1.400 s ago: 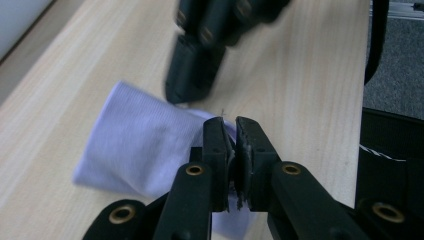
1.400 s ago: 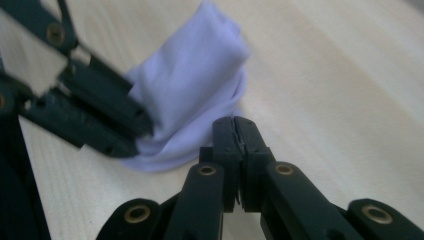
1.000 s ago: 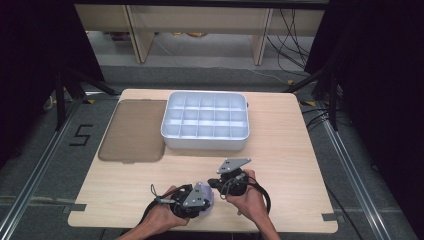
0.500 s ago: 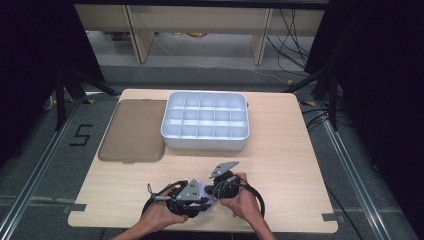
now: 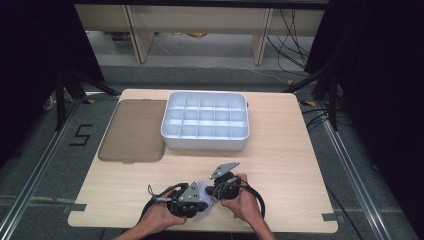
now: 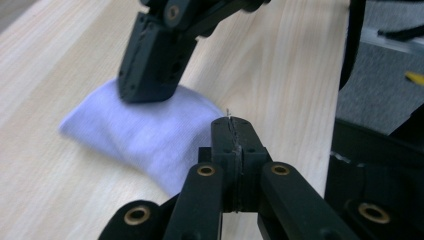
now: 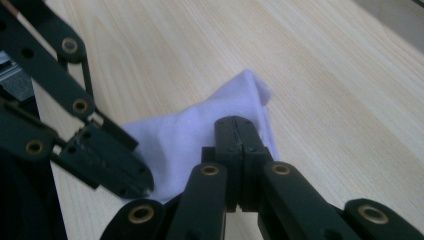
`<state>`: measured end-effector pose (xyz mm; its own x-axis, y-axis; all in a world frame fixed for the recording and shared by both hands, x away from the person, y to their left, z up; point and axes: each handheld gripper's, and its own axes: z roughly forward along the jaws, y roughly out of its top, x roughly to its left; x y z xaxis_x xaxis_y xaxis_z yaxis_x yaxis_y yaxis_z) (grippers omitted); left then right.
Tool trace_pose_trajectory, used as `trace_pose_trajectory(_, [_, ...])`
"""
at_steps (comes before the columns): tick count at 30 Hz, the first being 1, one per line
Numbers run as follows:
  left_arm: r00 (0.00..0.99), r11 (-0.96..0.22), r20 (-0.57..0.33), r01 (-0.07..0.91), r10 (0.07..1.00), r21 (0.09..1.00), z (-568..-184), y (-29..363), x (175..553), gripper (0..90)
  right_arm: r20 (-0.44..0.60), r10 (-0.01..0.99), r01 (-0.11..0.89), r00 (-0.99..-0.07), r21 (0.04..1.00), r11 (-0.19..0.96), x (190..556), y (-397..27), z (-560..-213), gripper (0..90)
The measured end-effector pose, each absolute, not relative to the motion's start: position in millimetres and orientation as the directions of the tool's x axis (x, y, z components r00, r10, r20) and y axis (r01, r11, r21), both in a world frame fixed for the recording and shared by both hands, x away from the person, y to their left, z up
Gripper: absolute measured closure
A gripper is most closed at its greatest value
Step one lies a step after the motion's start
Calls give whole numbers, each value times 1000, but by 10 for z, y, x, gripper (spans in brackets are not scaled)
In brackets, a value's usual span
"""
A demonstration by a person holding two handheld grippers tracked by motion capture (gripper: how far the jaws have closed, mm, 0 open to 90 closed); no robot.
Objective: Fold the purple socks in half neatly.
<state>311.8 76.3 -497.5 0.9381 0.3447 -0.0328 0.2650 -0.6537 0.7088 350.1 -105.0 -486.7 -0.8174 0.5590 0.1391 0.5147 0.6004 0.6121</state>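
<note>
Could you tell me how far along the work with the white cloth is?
Done: the tray's lid lies off, beside the compartment tray. In hand: both the left gripper and right gripper are shut and pressed at the white cloth near the table's front edge. Left, probably: putting it in the tray, whose compartments look empty.

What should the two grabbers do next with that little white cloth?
Probably lift and carry the white cloth toward the white compartment tray. The left gripper and right gripper are both shut on its edges, and it lies near the table's front edge.
</note>
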Motion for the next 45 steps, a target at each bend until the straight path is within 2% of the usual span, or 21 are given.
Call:
trace_pose_trajectory(8, [937, -682, 4, 252, 350, 687, -4973, 954, 3257, 872, 121, 534, 486, -837, 616, 621, 3430, -1106, -4861, 900])
trace_pose_trajectory(9, [926, -655, -19, 281, 377, 701, -4991, 927, 3227, 872, 136, 560, 516, -817, 605, 607, 3407, -1105, -4850, 889])
trace_pose_trajectory(10, [942, -706, 31, 228, 333, 671, -4964, 942, 3245, 871, 136, 561, 516, -817, 607, 604, 3400, -1110, -4839, 856])
trace_pose_trajectory(11, [941, -706, 38, 225, 336, 671, -4963, 932, 3235, 870, 131, 566, 510, -814, 627, 588, 3394, -1104, -4836, 821])
trace_pose_trajectory(13, [937, -694, 33, 233, 348, 681, -4971, 922, 3232, 870, 109, 582, 508, -806, 633, 584, 3401, -1122, -4768, 738])
trace_pose_trajectory(16, [935, -685, 17, 247, 355, 685, -4981, 916, 3222, 867, 100, 613, 520, -784, 644, 560, 3436, -1144, -4718, 686])
trace_pose_trajectory(17, [933, -684, 22, 247, 359, 686, -4980, 914, 3214, 867, 126, 638, 552, -760, 642, 532, 3464, -1146, -4721, 601])
trace_pose_trajectory(19, [935, -686, 23, 244, 355, 686, -4981, 914, 3216, 867, 127, 643, 565, -755, 624, 540, 3512, -1135, -4780, 527])
trace_pose_trajectory(20, [935, -686, 23, 244, 355, 686, -4981, 914, 3216, 864, 127, 643, 565, -755, 624, 540, 3512, -1135, -4780, 527])
trace_pose_trajectory(21, [934, -686, 21, 248, 358, 684, -4979, 912, 3207, 859, 149, 649, 596, -746, 583, 552, 3532, -1089, -4856, 499])
trace_pose_trajectory(23, [946, -728, 56, 207, 319, 654, -4958, 930, 3224, 858, 169, 644, 606, -746, 574, 551, 3543, -1077, -4910, 500])
trace_pose_trajectory(24, [935, -703, 48, 231, 353, 673, -4975, 915, 3199, 852, 217, 645, 631, -733, 571, 525, 3575, -1094, -4962, 500])
trace_pose_trajectory(27, [946, -729, 69, 197, 318, 656, -4960, 924, 3206, 848, 235, 650, 647, -723, 559, 518, 3580, -1113, -4967, 506])
trace_pose_trajectory(29, [934, -689, 30, 240, 355, 684, -4983, 908, 3188, 848, 256, 648, 657, -717, 559, 506, 3587, -1118, -4984, 523])
trace_pose_trajectory(30, [949, -733, 71, 189, 308, 653, -4956, 931, 3214, 847, 269, 647, 663, -714, 557, 500, 3583, -1121, -4988, 546])
trace_pose_trajectory(35, [948, -722, 41, 213, 316, 658, -4969, 940, 3211, 838, 306, 638, 676, -706, 561, 478, 3578, -1152, -5009, 601])
trace_pose_trajectory(37, [939, -697, 30, 233, 343, 678, -4983, 929, 3172, 815, 335, 638, 690, -694, 564, 455, 3566, -1167, -5031, 649])
trace_pose_trajectory(40, [953, -733, 58, 188, 296, 654, -4958, 968, 3183, 799, 351, 630, 693, -693, 564, 448, 3563, -1176, -5041, 670])
trace_pose_trajectory(41, [946, -697, 27, 218, 322, 683, -4974, 963, 3163, 792, 361, 631, 698, -687, 570, 433, 3555, -1175, -5050, 677])
trace_pose_trajectory(43, [950, -708, 22, 218, 312, 672, -4953, 1017, 3158, 768, 374, 619, 698, -690, 569, 434, 3560, -1199, -5059, 697])
trace_pose_trajectory(45, [939, -678, -3, 251, 344, 691, -4937, 1084, 3138, 707, 391, 598, 691, -700, 581, 430, 3564, -1204, -5076, 715])
